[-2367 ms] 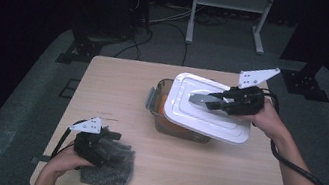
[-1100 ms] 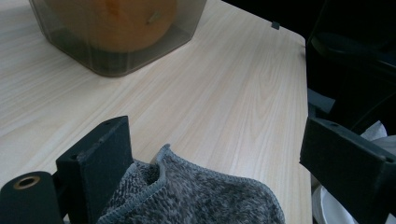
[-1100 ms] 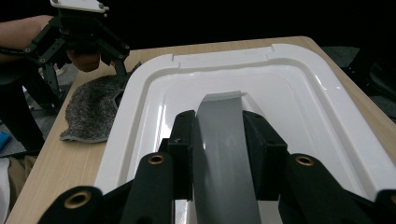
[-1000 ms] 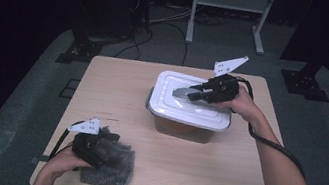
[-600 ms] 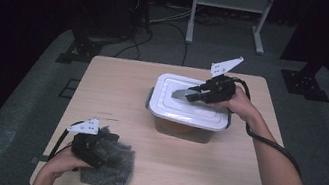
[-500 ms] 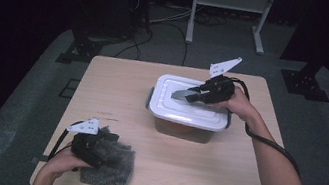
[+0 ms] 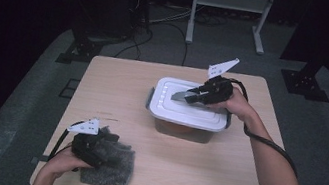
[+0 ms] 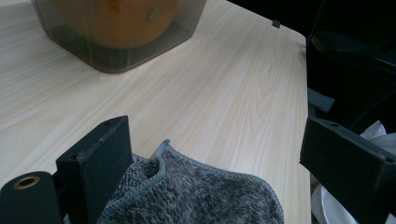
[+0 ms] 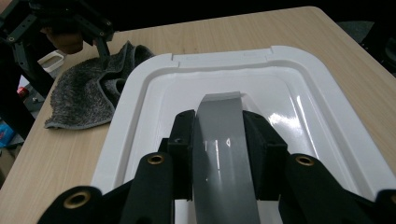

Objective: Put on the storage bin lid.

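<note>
The lid (image 7: 189, 111) has come down onto the box (image 7: 182, 128), its grey handle (image 9: 223, 140) clamped in the right hand-held gripper (image 9: 219, 122).

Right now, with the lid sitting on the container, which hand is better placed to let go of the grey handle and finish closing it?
Right. The right hand-held gripper is shut on the grey handle of the white lid; the left hand-held gripper rests at the grey cloth.

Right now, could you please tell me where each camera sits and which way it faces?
High view: above the person's side, looking down at the table; both forearms show.
Left gripper view: rides the left gripper, over the grey cloth, facing the container.
Right gripper view: rides the right gripper, clamping the lid handle.
Cloth shows in all.
</note>
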Action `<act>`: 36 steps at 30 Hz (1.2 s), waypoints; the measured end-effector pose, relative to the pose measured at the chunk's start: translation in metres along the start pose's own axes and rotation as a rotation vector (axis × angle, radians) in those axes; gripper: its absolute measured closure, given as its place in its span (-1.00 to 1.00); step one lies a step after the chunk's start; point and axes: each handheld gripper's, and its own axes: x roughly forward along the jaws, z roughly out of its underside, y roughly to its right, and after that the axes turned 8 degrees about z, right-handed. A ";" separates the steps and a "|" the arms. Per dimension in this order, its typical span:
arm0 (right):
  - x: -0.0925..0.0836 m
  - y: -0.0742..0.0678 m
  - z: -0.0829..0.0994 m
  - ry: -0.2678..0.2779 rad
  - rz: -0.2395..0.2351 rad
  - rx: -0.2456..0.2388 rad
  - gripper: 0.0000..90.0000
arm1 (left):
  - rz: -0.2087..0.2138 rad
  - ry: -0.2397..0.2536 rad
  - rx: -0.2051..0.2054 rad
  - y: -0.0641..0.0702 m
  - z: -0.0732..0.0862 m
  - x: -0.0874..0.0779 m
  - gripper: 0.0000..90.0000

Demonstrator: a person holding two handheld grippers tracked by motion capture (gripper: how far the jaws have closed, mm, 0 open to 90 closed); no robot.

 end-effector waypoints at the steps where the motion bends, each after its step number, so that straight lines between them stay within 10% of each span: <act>1: 0.000 0.000 0.000 -0.001 0.000 -0.002 0.45 | 0.000 0.000 -0.002 0.000 0.000 0.000 -0.82; 36: -0.053 -0.027 0.003 0.074 0.076 0.026 -0.10 | 0.012 -0.005 0.006 0.001 -0.003 0.005 -0.82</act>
